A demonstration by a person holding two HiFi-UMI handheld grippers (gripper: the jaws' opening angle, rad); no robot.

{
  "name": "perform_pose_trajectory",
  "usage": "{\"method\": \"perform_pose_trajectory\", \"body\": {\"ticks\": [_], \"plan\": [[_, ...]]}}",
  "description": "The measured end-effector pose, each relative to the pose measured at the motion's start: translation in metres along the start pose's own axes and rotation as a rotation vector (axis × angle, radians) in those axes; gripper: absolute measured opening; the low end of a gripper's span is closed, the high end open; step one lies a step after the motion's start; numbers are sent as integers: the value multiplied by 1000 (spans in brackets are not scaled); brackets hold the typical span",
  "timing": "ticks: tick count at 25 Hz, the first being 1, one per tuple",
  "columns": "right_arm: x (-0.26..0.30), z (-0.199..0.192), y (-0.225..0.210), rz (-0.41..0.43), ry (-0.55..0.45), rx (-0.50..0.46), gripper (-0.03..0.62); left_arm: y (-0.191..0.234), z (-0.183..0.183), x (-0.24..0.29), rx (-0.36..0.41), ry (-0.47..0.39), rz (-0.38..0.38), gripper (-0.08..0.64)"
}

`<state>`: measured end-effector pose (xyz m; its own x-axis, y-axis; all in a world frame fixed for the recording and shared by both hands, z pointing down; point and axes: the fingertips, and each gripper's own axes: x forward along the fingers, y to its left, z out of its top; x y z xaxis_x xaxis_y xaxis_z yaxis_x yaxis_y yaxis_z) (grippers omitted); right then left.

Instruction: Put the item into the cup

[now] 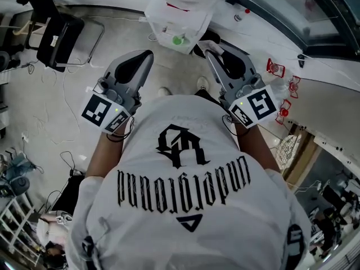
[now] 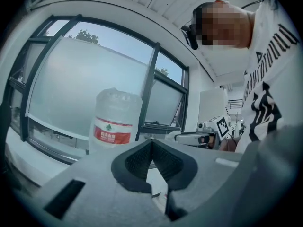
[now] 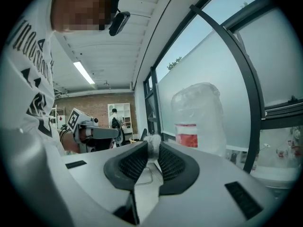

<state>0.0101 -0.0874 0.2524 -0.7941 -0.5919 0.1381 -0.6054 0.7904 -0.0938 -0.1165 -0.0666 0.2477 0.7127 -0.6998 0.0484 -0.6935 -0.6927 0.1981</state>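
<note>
Pinching a pale, fuzzy item [image 3: 152, 144] is the right gripper [image 3: 151, 148].

A white T-shirt [image 1: 185, 207] with black lettering; grey left gripper [image 1: 148, 54] and right gripper [image 1: 210, 54] carry black-white marker cubes [image 1: 102, 110].

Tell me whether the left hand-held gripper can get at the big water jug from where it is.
Probably yes. The water jug stands ahead of the left hand-held gripper, slightly left of its line, with nothing between them. Its jaws are shut and empty, so they'd need to open first.
</note>
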Motion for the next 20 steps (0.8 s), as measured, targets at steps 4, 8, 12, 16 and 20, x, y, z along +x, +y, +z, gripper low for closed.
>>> {"method": "perform_pose_trajectory", "body": {"ticks": [4, 8, 12, 16, 20], "plan": [[9, -8, 17, -45, 9, 5, 67, 6, -4, -20, 6, 17, -40, 14], [13, -12, 29, -76, 19, 10, 67, 10, -7, -33, 6, 36, -69, 14], [17, -17, 32, -91, 41, 6, 67, 16, -14, -35, -11, 51, -83, 14], [21, -28, 28, -90, 59, 23, 67, 22, -20, -29, -19, 59, -75, 14], [29, -47, 20, -75, 96, 31, 67, 26, -23, -20, -26, 64, -54, 14]]}}
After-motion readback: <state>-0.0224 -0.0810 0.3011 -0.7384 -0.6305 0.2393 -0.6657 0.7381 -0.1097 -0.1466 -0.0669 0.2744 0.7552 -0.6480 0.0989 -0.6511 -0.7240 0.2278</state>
